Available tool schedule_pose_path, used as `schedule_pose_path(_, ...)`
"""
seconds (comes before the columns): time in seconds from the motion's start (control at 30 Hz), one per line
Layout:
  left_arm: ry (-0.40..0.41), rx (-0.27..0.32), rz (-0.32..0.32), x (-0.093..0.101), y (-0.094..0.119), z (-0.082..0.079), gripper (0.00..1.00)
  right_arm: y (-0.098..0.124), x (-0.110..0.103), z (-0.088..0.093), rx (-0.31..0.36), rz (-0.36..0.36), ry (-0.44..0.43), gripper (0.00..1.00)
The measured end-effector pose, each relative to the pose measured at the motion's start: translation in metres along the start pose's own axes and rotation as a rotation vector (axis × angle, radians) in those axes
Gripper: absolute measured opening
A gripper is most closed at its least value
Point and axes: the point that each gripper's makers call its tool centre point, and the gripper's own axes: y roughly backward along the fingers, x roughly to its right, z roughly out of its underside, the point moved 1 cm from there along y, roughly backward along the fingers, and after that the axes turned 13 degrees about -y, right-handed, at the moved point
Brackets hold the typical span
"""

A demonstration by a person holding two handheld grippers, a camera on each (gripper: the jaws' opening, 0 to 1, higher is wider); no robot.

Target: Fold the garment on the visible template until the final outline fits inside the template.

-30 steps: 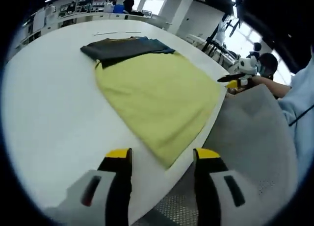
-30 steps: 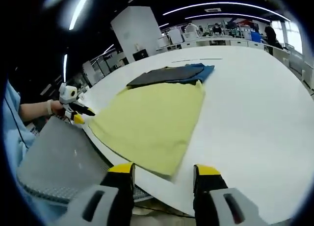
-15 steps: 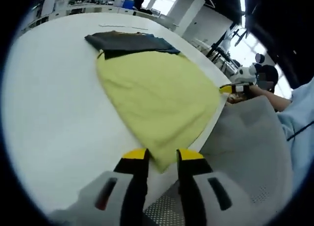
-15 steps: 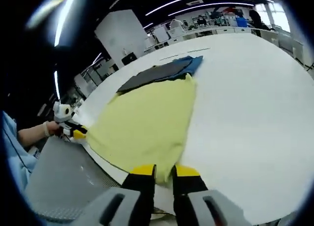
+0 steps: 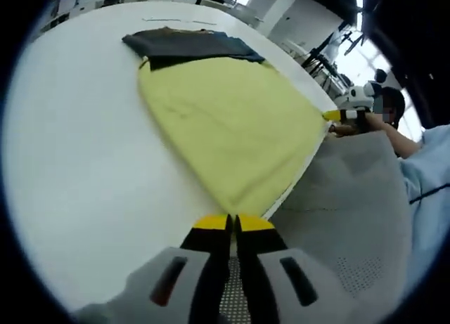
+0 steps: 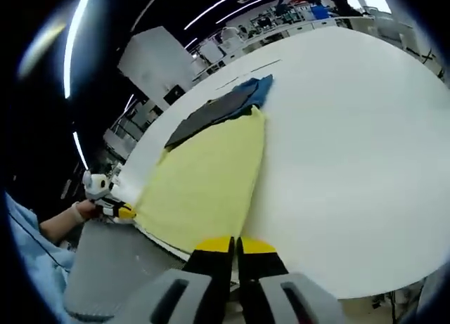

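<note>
The left gripper (image 5: 233, 223) is sitting at the near edge of the white table (image 5: 77, 148) with its yellow-tipped jaws pressed together, pinching the near corner of the yellow garment (image 5: 232, 124). In the right gripper view, the right gripper (image 6: 235, 244) is likewise clenched, its jaws meeting on the garment's (image 6: 204, 183) other near corner at the table's (image 6: 351, 148) edge. Each gripper is also appearing in the other's view: the right one (image 5: 336, 115) is showing at the garment's far right corner in the left gripper view, held by a person's hand (image 5: 365, 120), and the left one (image 6: 121, 211) is showing at the garment's left corner in the right gripper view, with a hand (image 6: 81, 210) behind it.

The yellow garment is lying spread flat on the table, tapering toward the person. At its far end a dark grey cloth (image 5: 179, 44) is lying flat, touching or slightly overlapping the garment's far edge, with a blue piece (image 6: 259, 92) showing just beside it. A grey padded surface (image 5: 351, 211) is lying just below the table's near edge, in front of the person's light blue sleeve (image 5: 429, 176). Benches and shelving are standing well beyond the table.
</note>
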Motion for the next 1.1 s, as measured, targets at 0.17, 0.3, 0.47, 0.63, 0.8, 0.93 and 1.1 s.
schedule_pose_path(0.17, 0.075, 0.010, 0.031, 0.009, 0.010, 0.003, 0.00, 0.010, -0.005, 0.009, -0.017, -0.013, -0.016, 0.00)
schedule_pose_path(0.3, 0.111, 0.015, 0.044, 0.022, 0.019, 0.000, 0.00, 0.016, -0.002, 0.017, -0.037, -0.008, -0.056, 0.00)
schedule_pose_path(0.47, 0.195, -0.044, 0.035, 0.032, 0.027, 0.003, 0.00, 0.024, -0.006, 0.025, -0.078, -0.036, -0.129, 0.00)
schedule_pose_path(0.63, 0.217, -0.030, 0.047, 0.044, 0.033, -0.006, 0.00, 0.033, -0.006, 0.024, -0.091, -0.030, -0.156, 0.00)
schedule_pose_path(0.8, 0.259, -0.043, 0.061, 0.053, 0.029, 0.003, 0.00, 0.038, -0.005, 0.033, -0.111, -0.036, -0.183, 0.00)
schedule_pose_path(0.93, 0.259, 0.039, 0.057, 0.052, 0.032, -0.012, 0.00, 0.042, -0.017, 0.024, -0.100, -0.072, -0.227, 0.00)
schedule_pose_path(1.1, 0.248, 0.178, 0.030, 0.037, 0.054, -0.057, 0.00, 0.046, -0.037, -0.002, -0.094, -0.120, -0.268, 0.00)
